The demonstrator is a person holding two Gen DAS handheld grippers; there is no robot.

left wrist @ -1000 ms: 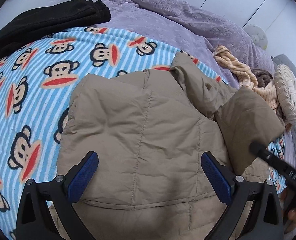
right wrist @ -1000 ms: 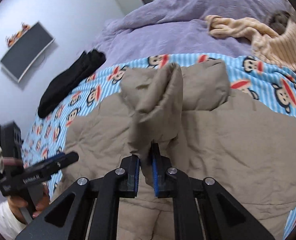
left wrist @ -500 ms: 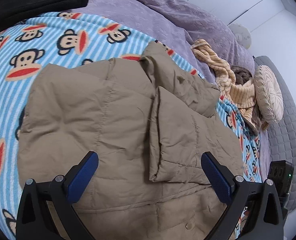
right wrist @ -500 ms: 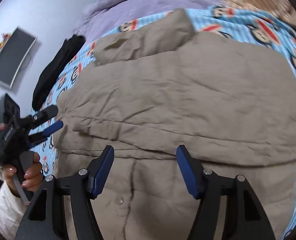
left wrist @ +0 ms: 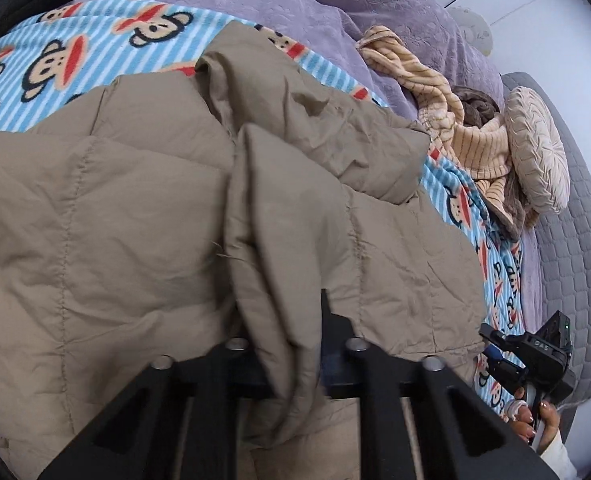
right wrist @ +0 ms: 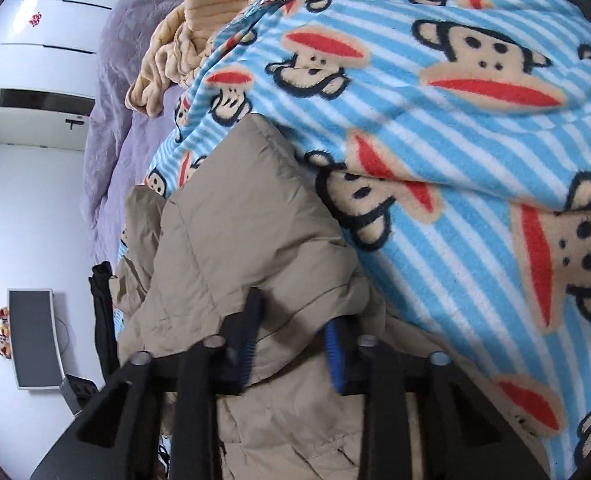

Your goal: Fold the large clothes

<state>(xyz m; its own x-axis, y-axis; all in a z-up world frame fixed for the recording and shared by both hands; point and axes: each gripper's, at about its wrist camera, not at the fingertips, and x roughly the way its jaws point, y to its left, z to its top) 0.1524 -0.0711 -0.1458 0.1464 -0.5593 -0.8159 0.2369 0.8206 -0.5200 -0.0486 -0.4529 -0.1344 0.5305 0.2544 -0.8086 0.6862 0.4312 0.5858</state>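
Tan quilted fabric fills both views: the padded jacket (left wrist: 135,208) lies spread on the monkey-print blanket (left wrist: 75,52), with a sleeve folded across its body.

The left gripper (left wrist: 283,344) has a thick ridge of the jacket's lower edge running down between its fingers, which sit close together on either side of the fold. It looks clamped on the cloth, though the pads themselves are buried under fabric. Ahead of it the jacket body stretches away; up and to its right lie a striped beige garment (left wrist: 435,92) and a round cushion (left wrist: 535,152).

The right gripper (right wrist: 291,344) stands at a narrow gap with a puffy bunch of the jacket's hem (right wrist: 303,312) between its blue pads (right wrist: 333,354); they appear to be closed or closing on it, but motion blur leaves the bite uncertain. To its right the blanket lies bare.

I judge the step to be taking hold of the bottom edge at two points, ahead of the lengthwise fold. The next move calls for lifting both corners together and carrying them toward the collar, keeping the folded sleeve from sliding out.
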